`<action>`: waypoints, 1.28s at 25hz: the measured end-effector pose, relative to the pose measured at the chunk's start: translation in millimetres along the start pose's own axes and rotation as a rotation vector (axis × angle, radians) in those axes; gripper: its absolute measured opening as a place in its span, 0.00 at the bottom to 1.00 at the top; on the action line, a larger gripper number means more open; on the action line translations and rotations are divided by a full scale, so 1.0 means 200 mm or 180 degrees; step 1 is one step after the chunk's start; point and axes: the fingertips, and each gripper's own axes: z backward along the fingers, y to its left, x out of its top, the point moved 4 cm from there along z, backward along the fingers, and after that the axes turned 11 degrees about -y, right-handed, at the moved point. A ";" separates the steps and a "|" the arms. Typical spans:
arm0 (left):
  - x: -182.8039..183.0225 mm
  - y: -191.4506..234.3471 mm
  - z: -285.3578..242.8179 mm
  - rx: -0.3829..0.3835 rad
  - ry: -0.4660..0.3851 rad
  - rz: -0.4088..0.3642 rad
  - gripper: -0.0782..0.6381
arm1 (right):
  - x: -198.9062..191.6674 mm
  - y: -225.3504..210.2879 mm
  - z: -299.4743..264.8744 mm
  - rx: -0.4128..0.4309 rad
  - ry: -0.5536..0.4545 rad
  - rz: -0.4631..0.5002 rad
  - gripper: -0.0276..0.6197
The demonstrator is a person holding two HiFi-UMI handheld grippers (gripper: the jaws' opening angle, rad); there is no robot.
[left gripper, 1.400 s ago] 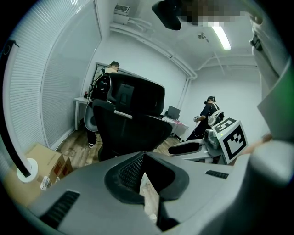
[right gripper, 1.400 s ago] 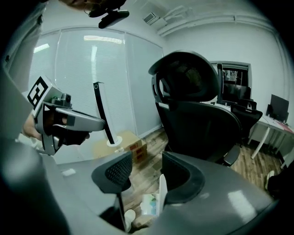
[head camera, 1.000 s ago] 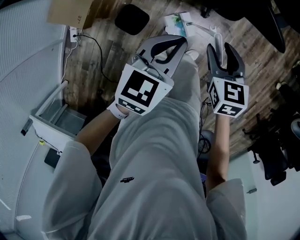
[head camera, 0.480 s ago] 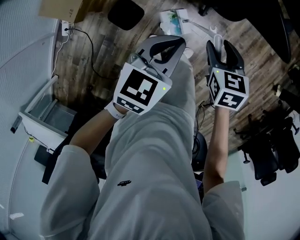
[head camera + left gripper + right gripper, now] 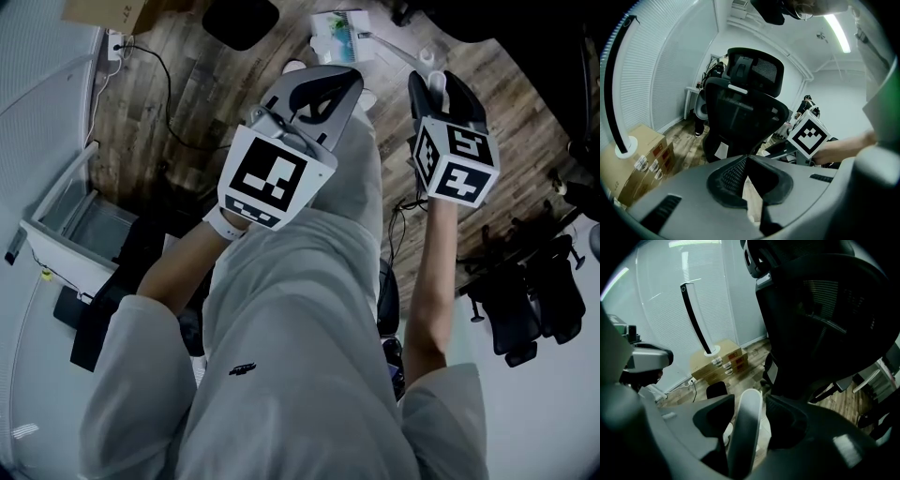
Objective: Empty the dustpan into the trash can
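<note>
The right claw (image 5: 750, 403) is clamped on a smooth white rounded handle (image 5: 744, 432), which stands up between its dark pads. From that claw the handle slants away, forward and down to the left, to the dustpan (image 5: 339, 34), a pale pan with something green-blue in it. It sits low by the wood-plank floor (image 5: 178, 103); whether it touches I cannot tell. So the long axis runs from claw to pan, and the right hand alone carries it.

The left claw (image 5: 746, 160) is closed with nothing in it, its ribbed pads meeting at the tips. It hangs just beside the right one, facing a black mesh-backed chair (image 5: 740, 117).

A dark rounded shape (image 5: 241, 19) lies beyond the left claw, left of the pan. It may be the trash can; if so, the pan must swing leftward over it.
</note>
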 end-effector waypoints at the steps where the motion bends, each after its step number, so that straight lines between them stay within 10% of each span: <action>1: -0.01 0.00 0.00 0.0003 0.0001 0.0005 0.12 | -0.01 0.00 -0.01 0.0008 0.0029 -0.0001 0.39; 32: -0.07 0.03 0.07 -0.0015 0.0152 0.0026 0.12 | -0.09 -0.06 -0.09 -0.0409 0.0323 -0.0140 0.22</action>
